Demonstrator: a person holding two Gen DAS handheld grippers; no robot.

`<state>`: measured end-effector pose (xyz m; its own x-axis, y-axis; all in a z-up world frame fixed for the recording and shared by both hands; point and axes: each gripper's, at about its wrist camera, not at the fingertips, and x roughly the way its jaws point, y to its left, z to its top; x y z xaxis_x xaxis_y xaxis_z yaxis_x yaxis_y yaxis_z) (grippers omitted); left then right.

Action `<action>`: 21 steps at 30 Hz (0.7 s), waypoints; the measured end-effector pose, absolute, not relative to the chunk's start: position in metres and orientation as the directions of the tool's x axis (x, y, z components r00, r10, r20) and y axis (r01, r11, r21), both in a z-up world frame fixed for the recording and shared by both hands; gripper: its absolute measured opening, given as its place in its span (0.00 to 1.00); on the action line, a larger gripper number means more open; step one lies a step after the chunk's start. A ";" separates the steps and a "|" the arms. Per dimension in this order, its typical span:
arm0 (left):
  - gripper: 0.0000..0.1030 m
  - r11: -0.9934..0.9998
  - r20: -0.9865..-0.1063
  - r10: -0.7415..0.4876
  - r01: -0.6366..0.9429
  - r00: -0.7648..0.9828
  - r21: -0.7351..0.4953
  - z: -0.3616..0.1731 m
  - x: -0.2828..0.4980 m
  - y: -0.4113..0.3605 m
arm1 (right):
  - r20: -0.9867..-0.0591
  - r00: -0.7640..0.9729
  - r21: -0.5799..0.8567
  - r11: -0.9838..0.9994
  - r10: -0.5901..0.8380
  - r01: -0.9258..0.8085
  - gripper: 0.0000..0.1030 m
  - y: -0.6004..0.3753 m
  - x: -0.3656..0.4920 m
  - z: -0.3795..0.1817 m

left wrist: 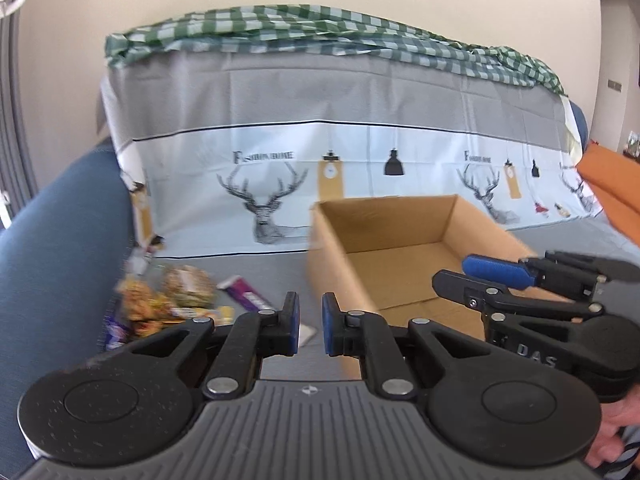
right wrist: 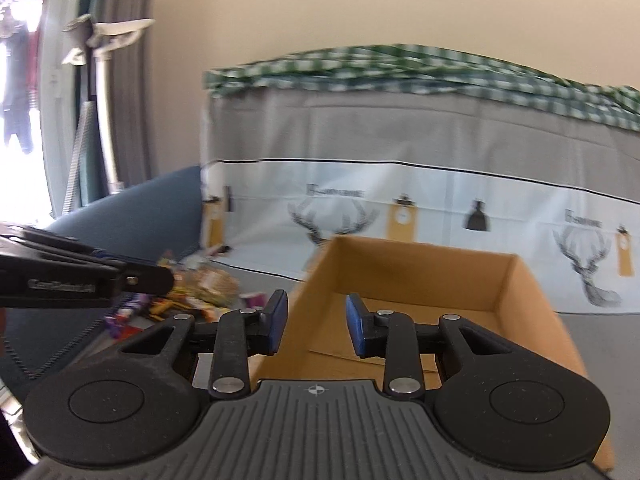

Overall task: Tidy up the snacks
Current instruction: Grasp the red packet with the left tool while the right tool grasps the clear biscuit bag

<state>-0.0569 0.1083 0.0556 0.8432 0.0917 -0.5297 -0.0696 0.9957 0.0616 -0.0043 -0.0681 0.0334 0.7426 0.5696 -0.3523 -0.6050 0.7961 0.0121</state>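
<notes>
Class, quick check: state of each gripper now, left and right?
Left gripper: fingers nearly together, holding nothing.
Right gripper: fingers partly open, holding nothing, over the cardboard box.

A home living room.
A blue sofa (left wrist: pixel 60 248) draped with a deer-print cloth (left wrist: pixel 320 168) and a green checked cloth (left wrist: pixel 320 32), beside curtains (right wrist: pixel 116 100) at a bright window.

The snack pile (left wrist: pixel 168 300) at nine o'clock was smeared by motion, its wrappers unreadable; the cardboard box (left wrist: pixel 400 248) had a blurred near-left wall, its near corner hidden behind the left claw (left wrist: pixel 311 325); the right claw (left wrist: pixel 460 274) was cut off at three o'clock.
</notes>
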 end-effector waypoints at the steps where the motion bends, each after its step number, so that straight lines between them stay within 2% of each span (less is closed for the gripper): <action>1: 0.12 0.995 -0.525 0.095 -0.065 0.846 0.074 0.052 -0.062 0.116 | -0.347 0.727 0.018 0.779 0.593 -0.627 0.33 -0.059 -0.010 0.034; 7: 0.12 0.991 -0.543 0.130 -0.127 0.830 0.044 0.020 -0.091 0.172 | -0.375 0.621 0.023 0.677 0.688 -0.736 0.33 0.003 -0.032 0.022; 11: 0.12 0.963 -0.529 0.166 -0.253 0.832 -0.095 0.015 -0.108 0.216 | -0.414 0.563 0.006 0.620 0.715 -0.784 0.33 0.041 -0.041 0.002; 15: 0.12 0.916 -0.504 0.223 -0.356 0.834 -0.185 0.014 -0.120 0.241 | -0.448 0.524 -0.020 0.578 0.724 -0.816 0.35 0.070 -0.048 -0.019; 18: 0.12 0.876 -0.505 0.248 -0.414 0.827 -0.248 0.013 -0.125 0.257 | -0.485 0.510 -0.081 0.544 0.711 -0.835 0.46 0.093 -0.047 -0.039; 20: 0.12 0.849 -0.530 0.250 -0.446 0.810 -0.282 0.011 -0.123 0.268 | -0.479 0.505 -0.115 0.519 0.718 -0.847 0.65 0.104 -0.047 -0.048; 21: 0.12 0.839 -0.548 0.245 -0.459 0.799 -0.293 0.009 -0.120 0.273 | -0.493 0.503 -0.132 0.510 0.710 -0.850 0.68 0.109 -0.047 -0.053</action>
